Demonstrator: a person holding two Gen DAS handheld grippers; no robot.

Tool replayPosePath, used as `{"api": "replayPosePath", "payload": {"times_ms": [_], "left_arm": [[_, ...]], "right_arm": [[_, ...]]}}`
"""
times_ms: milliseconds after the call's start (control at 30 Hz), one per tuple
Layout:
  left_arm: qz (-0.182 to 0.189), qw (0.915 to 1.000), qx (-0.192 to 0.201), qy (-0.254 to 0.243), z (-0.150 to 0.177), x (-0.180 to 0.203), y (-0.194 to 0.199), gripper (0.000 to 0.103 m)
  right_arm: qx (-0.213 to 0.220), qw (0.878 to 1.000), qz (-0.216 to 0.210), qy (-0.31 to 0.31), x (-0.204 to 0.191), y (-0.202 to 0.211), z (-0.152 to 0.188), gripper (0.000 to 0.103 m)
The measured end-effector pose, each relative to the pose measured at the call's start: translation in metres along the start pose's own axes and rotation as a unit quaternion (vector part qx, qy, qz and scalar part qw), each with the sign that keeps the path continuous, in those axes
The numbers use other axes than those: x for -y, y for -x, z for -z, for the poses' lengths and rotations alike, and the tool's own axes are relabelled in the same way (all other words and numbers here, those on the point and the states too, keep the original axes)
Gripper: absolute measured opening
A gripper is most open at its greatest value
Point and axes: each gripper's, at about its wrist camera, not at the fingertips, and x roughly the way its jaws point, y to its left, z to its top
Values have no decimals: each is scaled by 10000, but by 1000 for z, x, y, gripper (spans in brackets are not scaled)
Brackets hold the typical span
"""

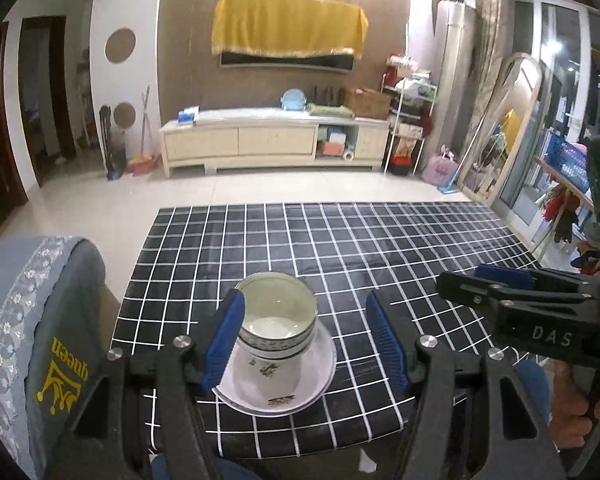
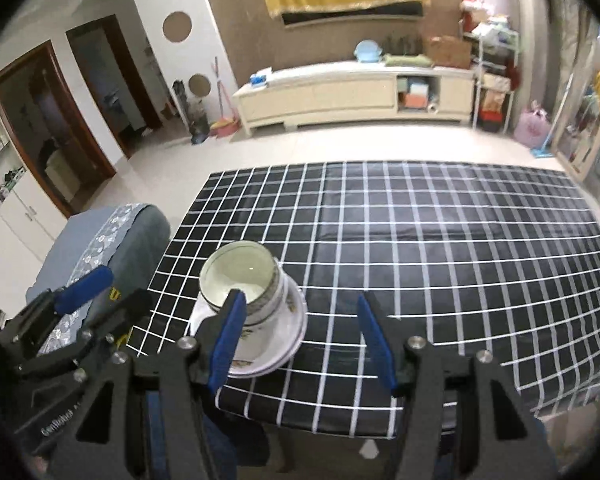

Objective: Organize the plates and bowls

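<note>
A stack of white bowls (image 1: pixel 278 316) with patterned rims stands on a stack of white plates (image 1: pixel 284 384) near the front left of the black grid-patterned table (image 1: pixel 380 248). My left gripper (image 1: pixel 306 344) is open and empty, its blue fingers straddling the stack from above the front edge. The bowls (image 2: pixel 244 280) and plates (image 2: pixel 276 344) also show in the right wrist view. My right gripper (image 2: pixel 302 340) is open and empty, just right of the stack, with its left finger in front of the bowls. The right gripper (image 1: pixel 496 280) also shows in the left wrist view.
A chair with a grey-blue cover (image 1: pixel 40 320) stands at the table's left side. A cream TV cabinet (image 1: pixel 276 136) lines the far wall. A mirror (image 1: pixel 504 128) leans at the right. The left gripper (image 2: pixel 88 284) shows at the left of the right wrist view.
</note>
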Motion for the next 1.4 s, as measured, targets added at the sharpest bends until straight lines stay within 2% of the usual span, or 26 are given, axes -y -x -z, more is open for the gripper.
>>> {"api": "replayPosePath", "payload": {"times_ms": [200, 300, 400, 500, 533, 567, 633, 700, 800, 900, 1400], "left_arm": [[-80, 9997, 218, 112, 2, 12, 25, 61], [-178, 9990, 367, 183, 3, 14, 40, 61], [-209, 9981, 579, 70, 5, 22, 57, 69], [-237, 9965, 791, -115, 9, 34, 73, 75], [-211, 9962, 829, -148, 11, 37, 78, 81], [-187, 9959, 872, -167, 12, 40, 83, 82], [-140, 9951, 956, -206, 16, 45, 92, 82], [-174, 9943, 1012, -272, 20, 50, 99, 85], [-244, 9928, 1120, -338, 24, 54, 105, 92], [-230, 9928, 1114, -376, 27, 56, 105, 95], [-269, 9934, 1073, -313, 36, 61, 111, 95]], "right_arm": [[410, 9977, 486, 244, 5, 34, 14, 66], [588, 9964, 576, 227, 9, 51, 22, 67], [858, 9934, 686, 338, 7, 69, 28, 68], [1129, 9900, 720, 452, 5, 84, 33, 78], [1240, 9883, 745, 490, 4, 92, 37, 79], [1306, 9872, 762, 517, 3, 96, 38, 81], [1444, 9848, 792, 556, 2, 106, 43, 92], [1630, 9813, 839, 592, 2, 115, 48, 98], [1760, 9785, 857, 648, 2, 123, 55, 102], [1859, 9761, 911, 655, 3, 129, 60, 103], [1934, 9758, 842, 580, 2, 138, 76, 103]]}}
